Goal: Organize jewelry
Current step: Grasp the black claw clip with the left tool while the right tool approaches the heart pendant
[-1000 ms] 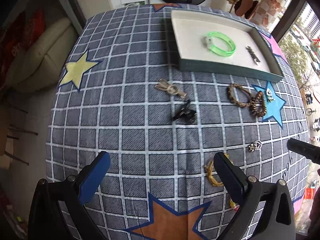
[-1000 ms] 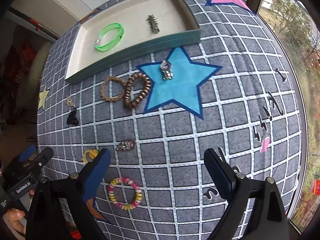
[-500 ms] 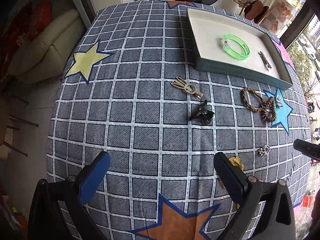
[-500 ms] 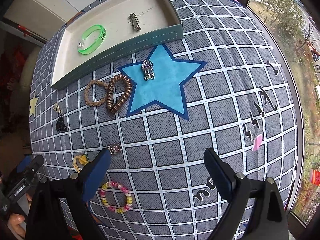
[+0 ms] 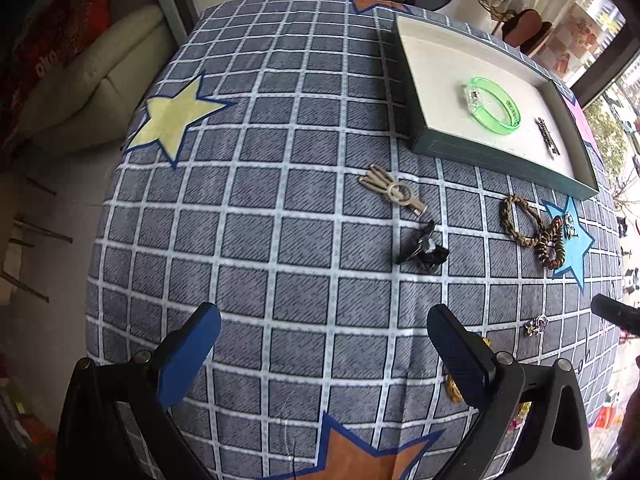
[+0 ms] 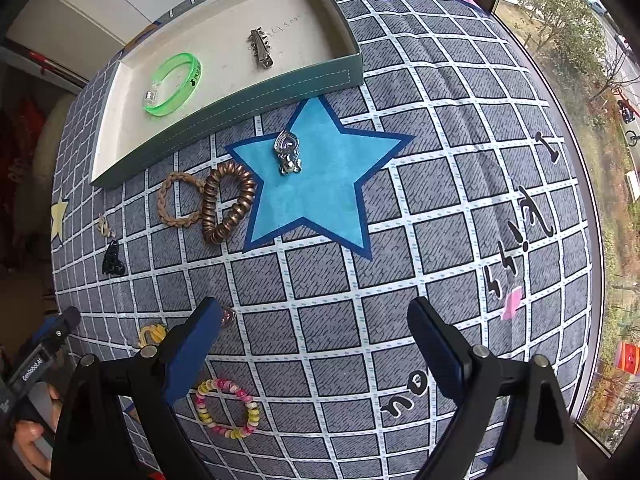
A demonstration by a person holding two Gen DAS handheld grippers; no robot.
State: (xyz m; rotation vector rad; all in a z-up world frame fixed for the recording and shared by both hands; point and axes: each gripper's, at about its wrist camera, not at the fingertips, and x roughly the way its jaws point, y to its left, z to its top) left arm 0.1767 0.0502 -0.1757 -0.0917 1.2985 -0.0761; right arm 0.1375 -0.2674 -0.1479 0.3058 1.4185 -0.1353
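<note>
my right claw (image 6: 314, 346) apart, empty | silver charm (image 6: 288, 157) at 12 o'clock, long axis toward tray (image 6: 256, 92); left claw (image 5: 324, 354) apart, farther

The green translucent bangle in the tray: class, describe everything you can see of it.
The green translucent plastic bangle is a wide closed ring with a clear, colourless block set into one side and small dark print on its band. It lies flat on the pale floor of the shallow teal-walled tray, apart from the silver metal hair clip beside it. Nothing touches it; both grippers are elsewhere.
</note>
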